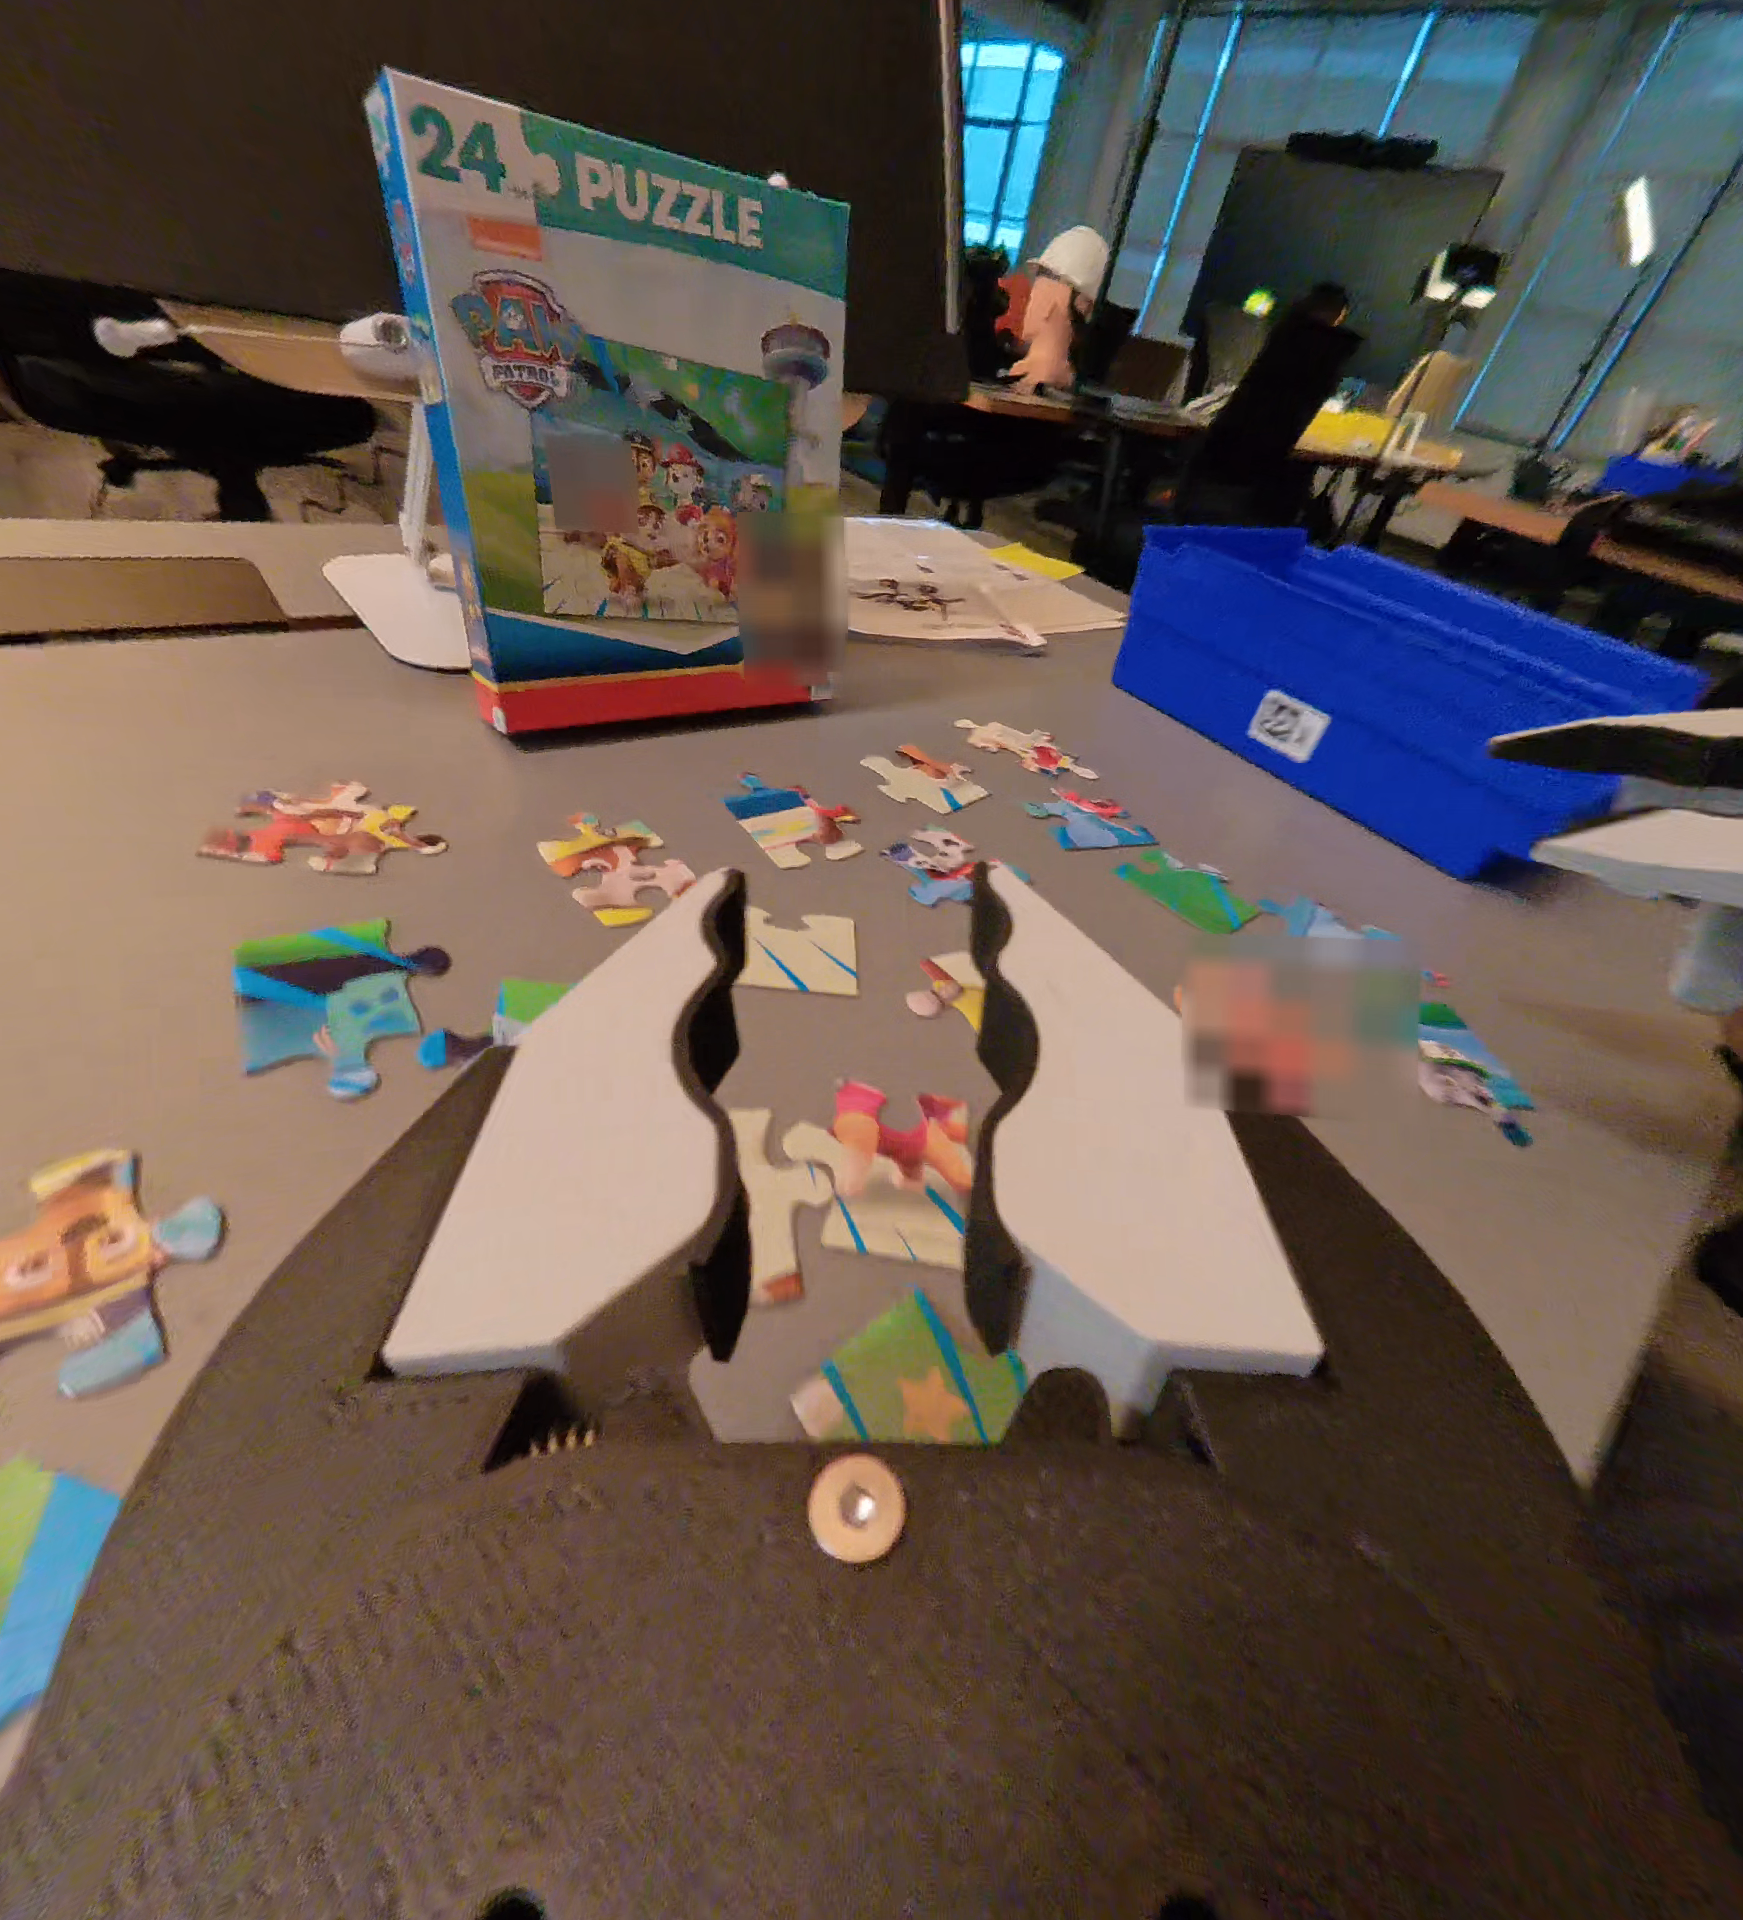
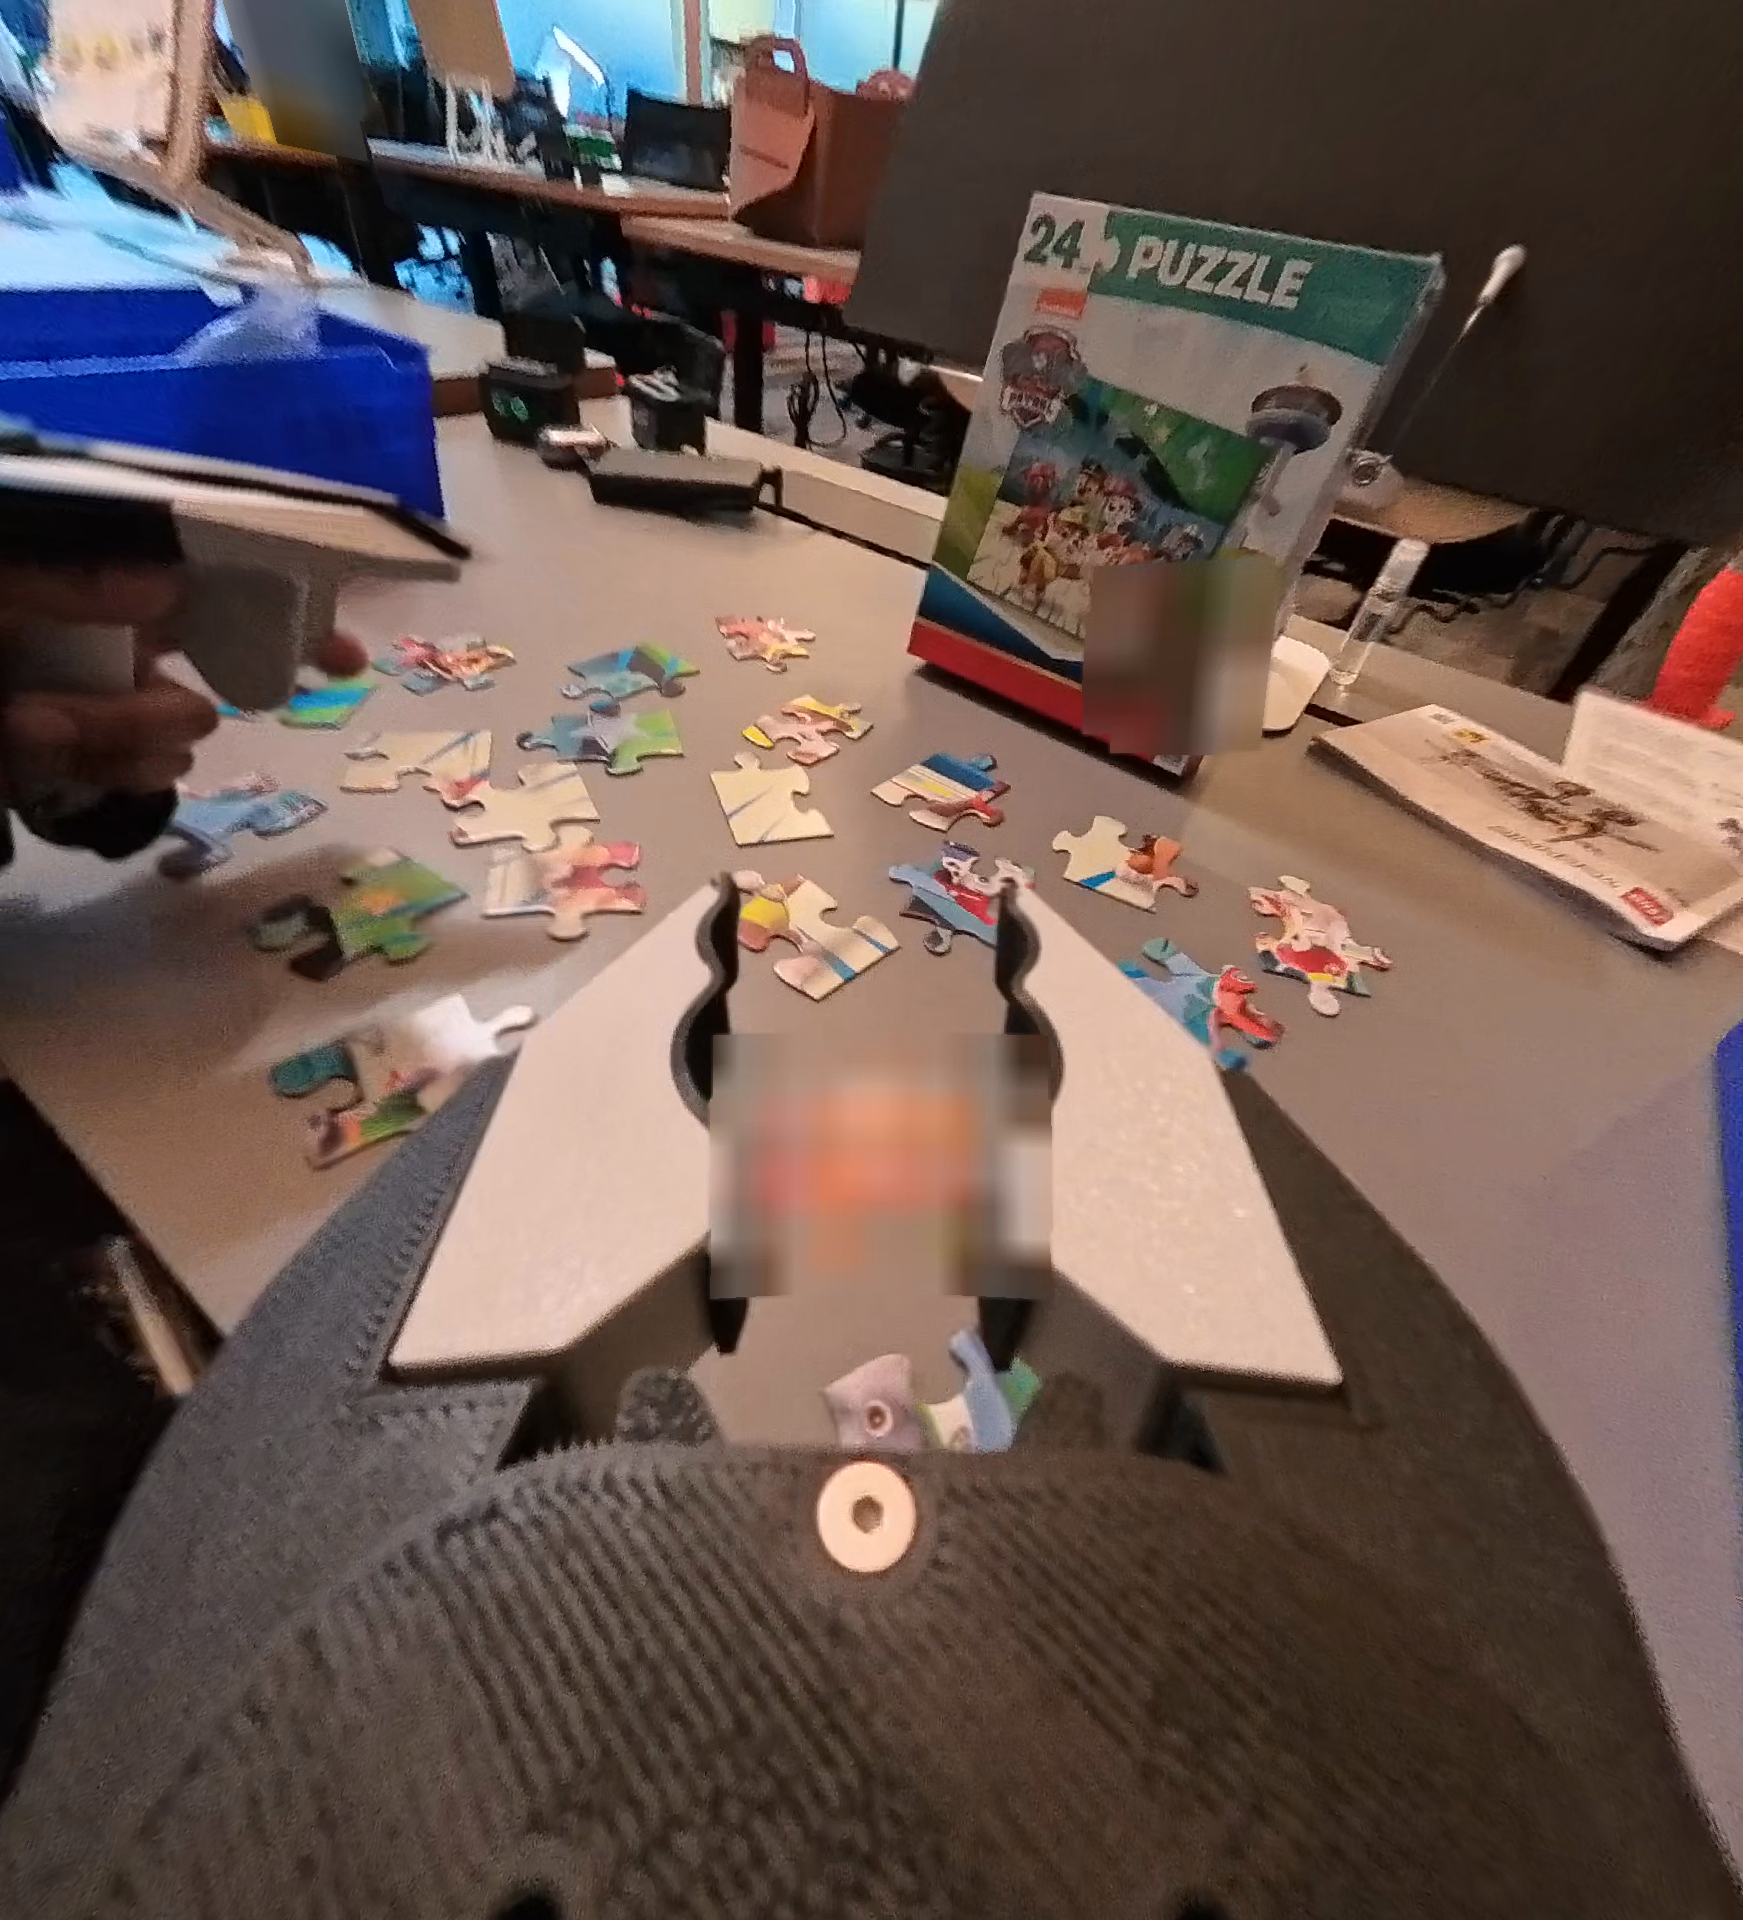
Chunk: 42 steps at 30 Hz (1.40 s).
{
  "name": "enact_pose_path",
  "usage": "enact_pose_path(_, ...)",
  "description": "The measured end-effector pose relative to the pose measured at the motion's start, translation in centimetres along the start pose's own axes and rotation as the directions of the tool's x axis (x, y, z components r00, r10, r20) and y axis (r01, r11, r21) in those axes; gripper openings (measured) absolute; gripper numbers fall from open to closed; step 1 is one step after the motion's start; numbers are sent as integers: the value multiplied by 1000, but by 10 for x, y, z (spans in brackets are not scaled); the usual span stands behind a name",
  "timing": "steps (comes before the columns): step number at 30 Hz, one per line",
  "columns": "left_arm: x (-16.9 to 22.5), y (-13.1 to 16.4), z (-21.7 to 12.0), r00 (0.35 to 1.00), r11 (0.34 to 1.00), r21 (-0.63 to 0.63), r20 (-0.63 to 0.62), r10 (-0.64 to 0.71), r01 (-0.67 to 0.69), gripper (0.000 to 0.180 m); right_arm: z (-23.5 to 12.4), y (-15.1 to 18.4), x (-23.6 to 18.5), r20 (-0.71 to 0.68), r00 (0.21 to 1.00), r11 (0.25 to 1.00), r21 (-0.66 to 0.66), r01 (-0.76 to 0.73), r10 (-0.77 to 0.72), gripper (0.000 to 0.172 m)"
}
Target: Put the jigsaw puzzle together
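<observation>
In the left wrist view, the left gripper [image 1: 859, 894] is hovering over the grey table [image 1: 67, 748] with its fingers standing apart and nothing between the pads. Loose puzzle pieces [image 1: 792, 821] are lying scattered all around it (a pale one with blue streaks [image 1: 805, 951] is sitting just past the fingertips, and a pink-figured one [image 1: 877, 1174] is showing in the gap lower down). The puzzle box [image 1: 628, 416] is standing upright farther back, a blue bin [image 1: 1366, 665] is lying to its right, and the right gripper [image 1: 1677, 790] is reaching in from the right edge.

In the right wrist view, the right gripper [image 2: 865, 899] is likewise holding its fingers apart above the table, gripping nothing. A yellow-and-white piece [image 2: 815, 935] is lying flat near the tips. The box is standing beyond, with a printed booklet [image 2: 1542, 821] at its right, and a hand [image 2: 67, 707] is holding the left gripper at the left edge.
</observation>
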<state>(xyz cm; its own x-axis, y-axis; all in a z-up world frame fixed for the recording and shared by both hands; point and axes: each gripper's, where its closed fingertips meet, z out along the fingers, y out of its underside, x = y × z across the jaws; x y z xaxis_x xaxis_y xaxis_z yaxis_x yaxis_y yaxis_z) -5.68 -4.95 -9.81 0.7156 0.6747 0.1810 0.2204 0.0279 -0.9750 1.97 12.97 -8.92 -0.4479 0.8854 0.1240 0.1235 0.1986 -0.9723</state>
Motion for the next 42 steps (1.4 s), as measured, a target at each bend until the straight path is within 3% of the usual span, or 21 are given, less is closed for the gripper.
enact_pose_path(4, 6, 0, 40, 999, 996, -74, -10, 53, -54, 89, 19, 2, 21, -69, 987, 989, -8, 147, -147, 43)
enact_pose_path(8, 11, 5, 54, 999, 1000, -27, -48, 15, -16, 98, 41, 5, 54, -39, 989, 986, 75, 148, -145, 42)
enact_pose_path(10, 6, 8, 50, 999, 999, 19, -40, 27, -26, 94, 42, 5, 65, 15, 997, 986, 154, 66, -70, 42)
enact_pose_path(13, 0, -11, 40, 994, 988, 137, -87, -64, 75, 84, 31, 6, 73, 67, 998, 977, 214, -17, 2, 38)
enact_pose_path(16, -9, -12, 40, 982, 976, 147, -125, -144, 162, 81, 21, -3, 85, 3, 1000, 955, 297, -13, 13, 30)
enact_pose_path(18, -14, -21, 38, 978, 962, 200, -129, -161, 185, 74, 25, -3, 87, 0, 1000, 958, 285, -22, 23, 30)
enact_pose_path(20, -17, -26, 36, 987, 960, 240, -111, -118, 142, 64, 33, 4, 93, -5, 999, 970, 237, -50, 53, 31)
enact_pose_path(24, -15, -27, 33, 999, 962, 272, -34, -8, 17, 60, 39, 8, 92, 65, 986, 964, 210, -164, 154, 34)
enact_pose_path(31, -16, -32, 25, 997, 947, 315, -54, -51, 65, 57, 35, 7, 98, 71, 974, 946, 232, -226, 215, 31)
enact_pose_path(42, -10, -34, 22, 999, 941, 336, -50, -17, 33, 53, 18, 2, 108, -19, 981, 936, 304, -178, 193, 22)
